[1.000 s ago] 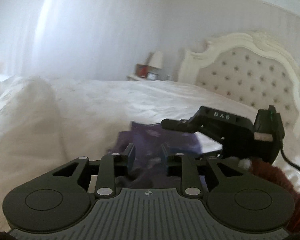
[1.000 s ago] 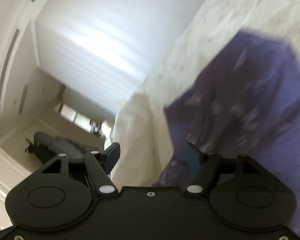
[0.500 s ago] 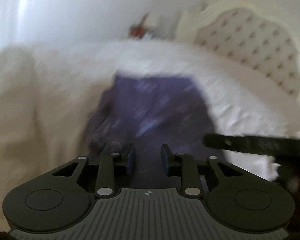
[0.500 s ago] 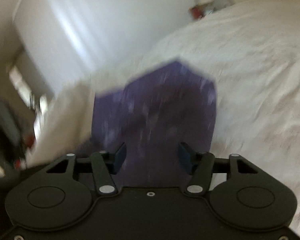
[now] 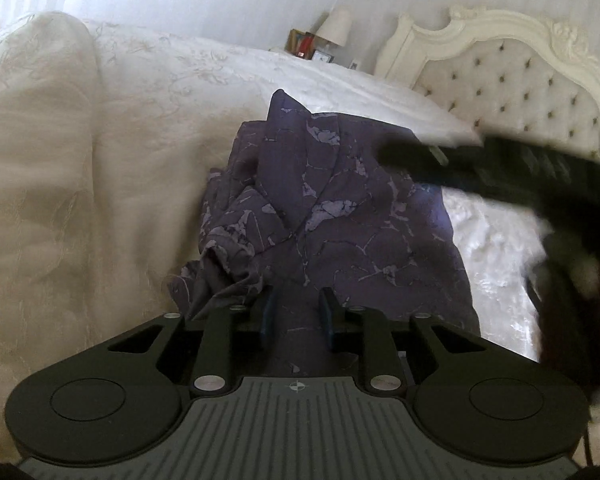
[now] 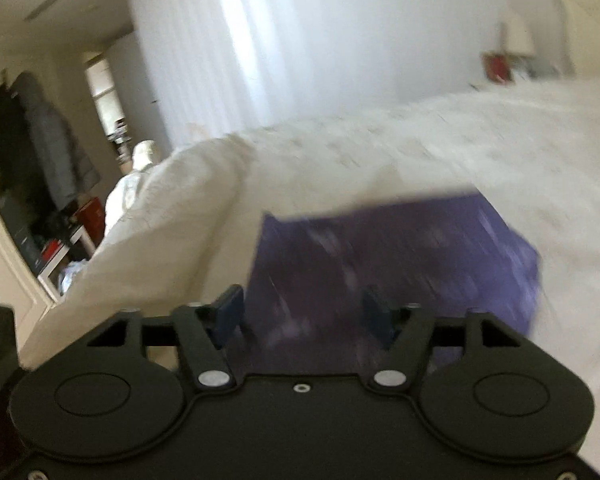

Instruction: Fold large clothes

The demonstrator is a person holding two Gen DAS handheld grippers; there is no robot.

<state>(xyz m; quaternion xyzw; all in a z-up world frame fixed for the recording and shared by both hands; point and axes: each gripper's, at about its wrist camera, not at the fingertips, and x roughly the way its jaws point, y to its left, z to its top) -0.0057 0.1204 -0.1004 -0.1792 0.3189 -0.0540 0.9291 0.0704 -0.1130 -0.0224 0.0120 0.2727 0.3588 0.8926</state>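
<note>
- Left wrist view: your left gripper [image 5: 296, 316] has its jaws narrow and closing, with the near edge of the purple garment [image 5: 340, 216] running between the blue pads [image 5: 266, 314]; whether they pinch it you cannot tell from here.
- The garment lies on the cream bedspread [image 5: 80, 200], roughly folded: flat on its right side, bunched and ruffled on its left.
- Judged thin, soft and light; it will sag and slide, so take it at a hem or corner, not the bunched mass.
- Its print is pale, leaf-like marks on dark purple.
- Your right gripper [image 6: 304, 318] hovers over the same cloth, jaws wide and opening, holding nothing.
- The bedspread looks embroidered and matte, likely to hold the cloth in place.
- Beyond stands a tufted headboard [image 5: 512, 88] with a carved frame.
</note>
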